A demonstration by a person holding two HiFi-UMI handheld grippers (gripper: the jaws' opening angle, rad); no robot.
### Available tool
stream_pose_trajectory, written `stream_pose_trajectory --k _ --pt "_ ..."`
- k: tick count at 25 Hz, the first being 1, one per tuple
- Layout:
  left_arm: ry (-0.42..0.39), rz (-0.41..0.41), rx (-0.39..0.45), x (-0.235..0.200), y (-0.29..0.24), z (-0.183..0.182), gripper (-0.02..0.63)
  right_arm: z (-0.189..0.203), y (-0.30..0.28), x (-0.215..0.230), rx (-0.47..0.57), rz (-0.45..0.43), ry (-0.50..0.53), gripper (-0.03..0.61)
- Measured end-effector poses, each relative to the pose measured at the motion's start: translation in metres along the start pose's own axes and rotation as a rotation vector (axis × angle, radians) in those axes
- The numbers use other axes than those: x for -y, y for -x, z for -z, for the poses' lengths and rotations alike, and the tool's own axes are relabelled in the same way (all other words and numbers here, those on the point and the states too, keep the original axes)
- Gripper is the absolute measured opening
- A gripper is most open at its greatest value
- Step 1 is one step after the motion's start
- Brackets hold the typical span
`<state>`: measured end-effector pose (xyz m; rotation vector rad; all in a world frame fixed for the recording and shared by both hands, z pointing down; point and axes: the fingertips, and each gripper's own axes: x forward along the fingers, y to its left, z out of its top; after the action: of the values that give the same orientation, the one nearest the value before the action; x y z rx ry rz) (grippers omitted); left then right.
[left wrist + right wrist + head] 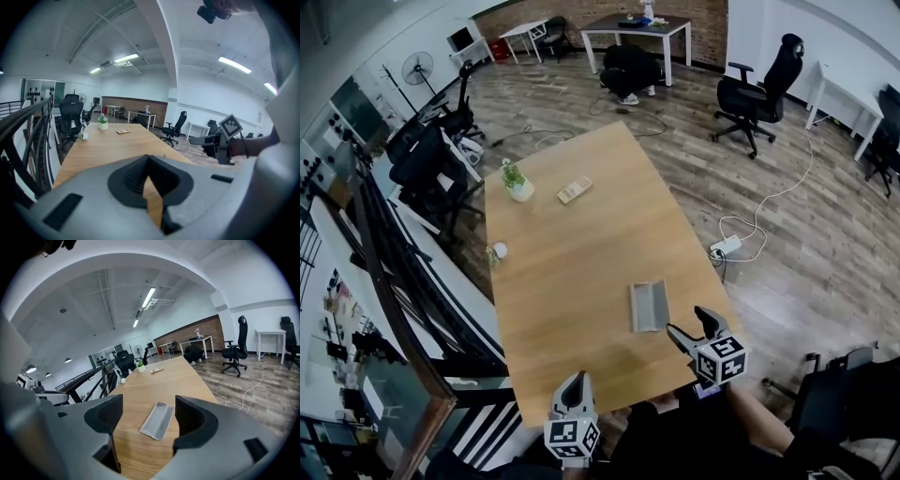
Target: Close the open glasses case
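A grey glasses case (649, 305) lies open on the wooden table (572, 272), near its right edge. In the right gripper view the glasses case (159, 420) shows just ahead, between the two jaws. My right gripper (689, 323) is open and hovers just short of the case's near end, with nothing touching its fingers (194, 420). That right gripper (220, 140) also appears in the left gripper view, off to the right. My left gripper (574, 382) is shut and empty at the table's near edge, left of the case.
A small potted plant (517, 183), a flat remote-like object (575, 190) and a small white object (499, 250) sit toward the far left of the table. Black office chairs (431, 173) and a railing stand to the left. A power strip (727, 246) lies on the floor to the right.
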<state>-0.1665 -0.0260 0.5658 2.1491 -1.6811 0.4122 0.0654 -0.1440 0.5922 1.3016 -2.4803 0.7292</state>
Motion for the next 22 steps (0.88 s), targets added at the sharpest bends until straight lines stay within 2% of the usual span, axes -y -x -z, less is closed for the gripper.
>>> stream_pose_trajectory --k 6,13,16,20,22 --pt "-0.001 -0.017 0.004 -0.007 0.004 0.000 0.000 0.015 -0.037 0.014 -0.065 0.005 -0.004 0.342" --pt "0.015 -0.066 0.001 -0.018 0.021 0.003 0.000 0.061 -0.098 0.045 -0.218 0.034 -0.091 0.342" --pt "0.029 -0.096 -0.006 -0.026 0.032 0.009 0.000 0.086 -0.124 0.059 -0.282 0.057 -0.173 0.342" --pt "0.044 -0.134 -0.015 -0.035 0.045 0.019 0.000 0.108 -0.146 0.081 -0.302 0.100 -0.384 0.342" --pt "0.054 -0.152 -0.017 -0.038 0.051 0.023 0.000 0.116 -0.152 0.083 -0.311 0.102 -0.446 0.342"
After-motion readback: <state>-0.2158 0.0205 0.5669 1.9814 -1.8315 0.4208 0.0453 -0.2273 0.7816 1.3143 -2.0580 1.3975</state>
